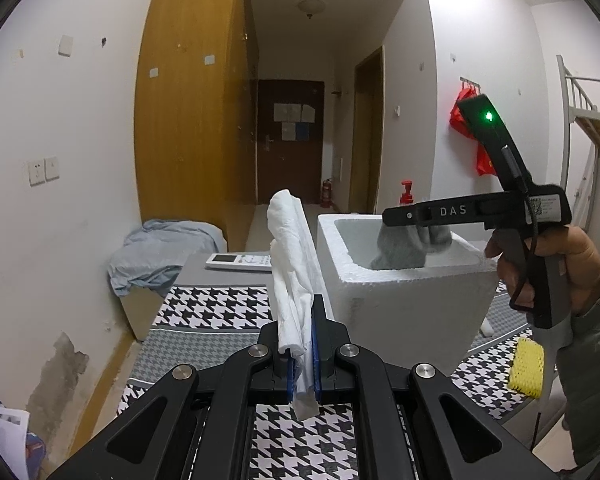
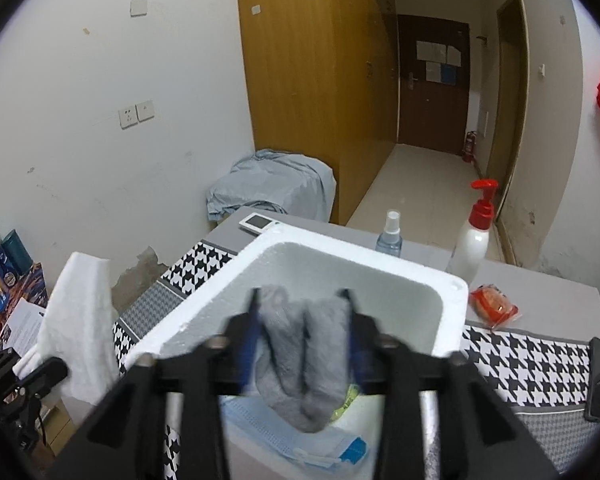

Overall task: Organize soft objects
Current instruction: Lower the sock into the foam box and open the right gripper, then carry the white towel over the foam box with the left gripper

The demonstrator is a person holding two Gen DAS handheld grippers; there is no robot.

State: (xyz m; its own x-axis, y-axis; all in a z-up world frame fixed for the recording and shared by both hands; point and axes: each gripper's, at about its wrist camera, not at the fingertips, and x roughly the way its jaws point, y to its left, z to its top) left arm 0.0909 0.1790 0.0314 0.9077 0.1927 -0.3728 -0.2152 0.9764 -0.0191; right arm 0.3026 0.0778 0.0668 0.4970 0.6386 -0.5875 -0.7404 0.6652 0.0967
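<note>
My left gripper [image 1: 300, 312] is shut on a folded white cloth [image 1: 290, 240], which stands up from its jaws left of a white foam box [image 1: 400, 300]. The same white cloth [image 2: 80, 320] shows at the left of the right wrist view. My right gripper [image 2: 302, 296] hangs over the foam box [image 2: 360, 260], blurred, its jaws spread. A grey cloth [image 2: 300, 360] droops between them into the box. From the left wrist view, the right gripper [image 1: 392, 220] sits above the box rim with the grey cloth [image 1: 400, 248] under it. A blue face mask [image 2: 284, 432] lies in the box.
The table wears a houndstooth cover [image 1: 212, 308]. On it are a white remote [image 1: 240, 262], a yellow foam net [image 1: 526, 368], a spray bottle [image 2: 390, 236], a red-capped pump bottle [image 2: 476, 236], a red packet [image 2: 494, 304] and a black phone [image 2: 598, 380]. A sheet-draped box [image 1: 160, 252] stands by the wardrobe.
</note>
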